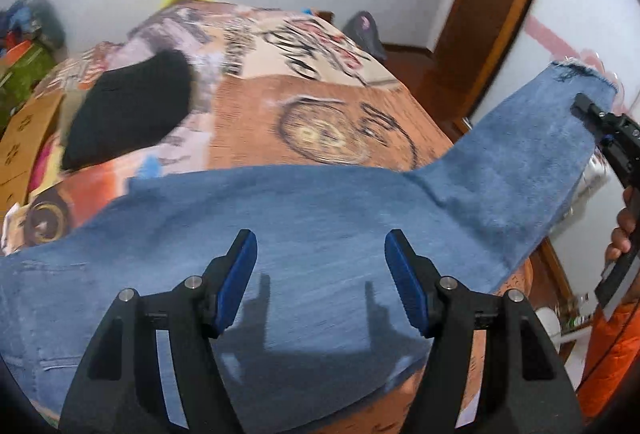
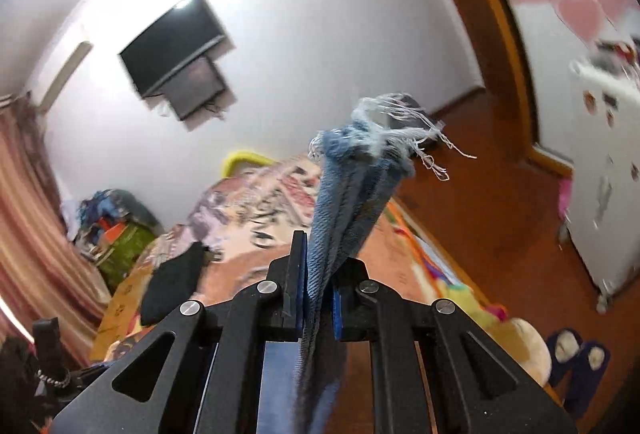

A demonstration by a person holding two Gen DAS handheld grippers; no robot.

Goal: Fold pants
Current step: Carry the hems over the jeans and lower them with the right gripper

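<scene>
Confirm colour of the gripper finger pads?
Blue, on black fingers; clearest on the left gripper pads in the left wrist view.

The right gripper is clamped on a bunch of blue jeans, the denim pinched between its two blue pads and rising past them to a frayed hem with loose white threads. Behind it lies a bed with a patterned cover, and a black cloth rests on the cover to the left. A dark television hangs on the white wall. A wooden door frame curves at the right, beside a white fridge
</scene>
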